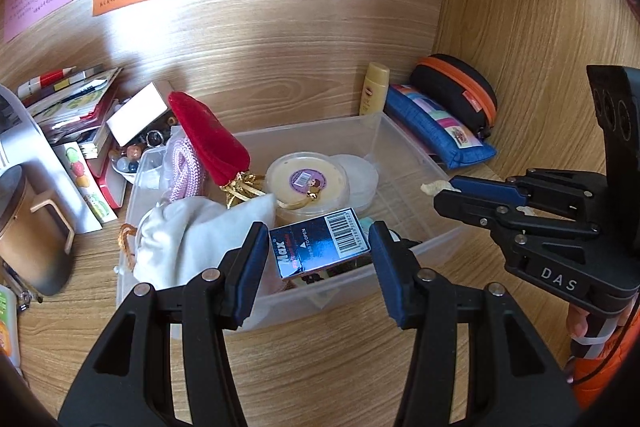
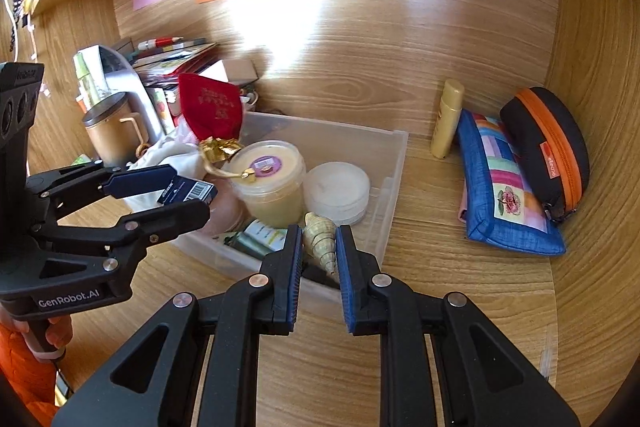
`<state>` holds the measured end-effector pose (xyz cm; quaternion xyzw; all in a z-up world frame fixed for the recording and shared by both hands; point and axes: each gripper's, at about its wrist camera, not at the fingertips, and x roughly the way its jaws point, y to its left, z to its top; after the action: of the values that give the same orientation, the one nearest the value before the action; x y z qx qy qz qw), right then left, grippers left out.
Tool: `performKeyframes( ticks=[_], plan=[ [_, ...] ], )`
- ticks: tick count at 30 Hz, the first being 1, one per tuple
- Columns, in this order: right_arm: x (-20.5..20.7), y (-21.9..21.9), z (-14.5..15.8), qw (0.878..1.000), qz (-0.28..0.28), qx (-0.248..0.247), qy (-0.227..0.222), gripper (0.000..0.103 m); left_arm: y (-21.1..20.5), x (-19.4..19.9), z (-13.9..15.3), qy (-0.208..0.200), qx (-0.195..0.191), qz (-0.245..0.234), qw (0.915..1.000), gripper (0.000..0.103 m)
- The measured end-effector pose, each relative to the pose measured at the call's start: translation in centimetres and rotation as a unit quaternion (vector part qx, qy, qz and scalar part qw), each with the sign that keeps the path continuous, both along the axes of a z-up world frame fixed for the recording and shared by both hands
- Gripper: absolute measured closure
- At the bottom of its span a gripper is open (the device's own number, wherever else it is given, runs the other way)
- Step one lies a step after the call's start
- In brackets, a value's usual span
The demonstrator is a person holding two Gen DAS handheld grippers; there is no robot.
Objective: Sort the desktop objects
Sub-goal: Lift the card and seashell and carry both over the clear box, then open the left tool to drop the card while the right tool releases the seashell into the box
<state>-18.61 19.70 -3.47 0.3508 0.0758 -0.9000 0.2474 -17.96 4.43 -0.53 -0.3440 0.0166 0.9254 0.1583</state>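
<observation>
My left gripper [image 1: 320, 247] is shut on a dark blue staple box [image 1: 318, 243] with a barcode, held over the near edge of a clear plastic bin [image 1: 416, 163]. From the right wrist view the same gripper [image 2: 188, 193] grips the staple box [image 2: 188, 191] at the left. My right gripper [image 2: 319, 247] is shut on a pale spiral seashell [image 2: 320, 239] above the bin's [image 2: 390, 187] near wall. It appears again as the right gripper [image 1: 440, 189] with the seashell [image 1: 434, 187] tip poking out. Inside the bin lie a cream-lidded tub [image 1: 306, 179], a round clear case [image 2: 338, 187], a red velvet pouch [image 1: 212, 143] and a white cloth bag [image 1: 200, 243].
A blue patchwork pencil case [image 2: 508, 195], a black and orange zip case [image 2: 552, 151] and a yellow bottle [image 2: 448, 119] stand right of the bin. Books [image 1: 76, 103], a small bowl of beads and a brown mug [image 1: 28, 223] crowd the left. Coloured notes hang on the wooden back wall [image 1: 280, 39].
</observation>
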Motion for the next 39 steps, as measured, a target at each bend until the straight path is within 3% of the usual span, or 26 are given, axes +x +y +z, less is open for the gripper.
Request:
performKeyframes(
  ticks=[20, 30, 39],
  plan=[
    [-2.1, -0.5, -1.5, 1.000, 0.009, 0.005, -0.009, 0.088, 0.2, -2.3, -1.6, -0.023, -0.010, 0.003, 0.9997, 0.052],
    [-1.8, -0.8, -1.3, 1.000, 0.010, 0.017, 0.001, 0.088, 0.1, -2.3, -1.8, -0.026, -0.009, -0.001, 0.9996, 0.040],
    [-1.3, -0.4, -0.7, 1.000, 0.006, 0.016, 0.011, 0.072, 0.2, -2.1, -1.7, -0.023, -0.010, -0.002, 0.9997, 0.032]
  ],
)
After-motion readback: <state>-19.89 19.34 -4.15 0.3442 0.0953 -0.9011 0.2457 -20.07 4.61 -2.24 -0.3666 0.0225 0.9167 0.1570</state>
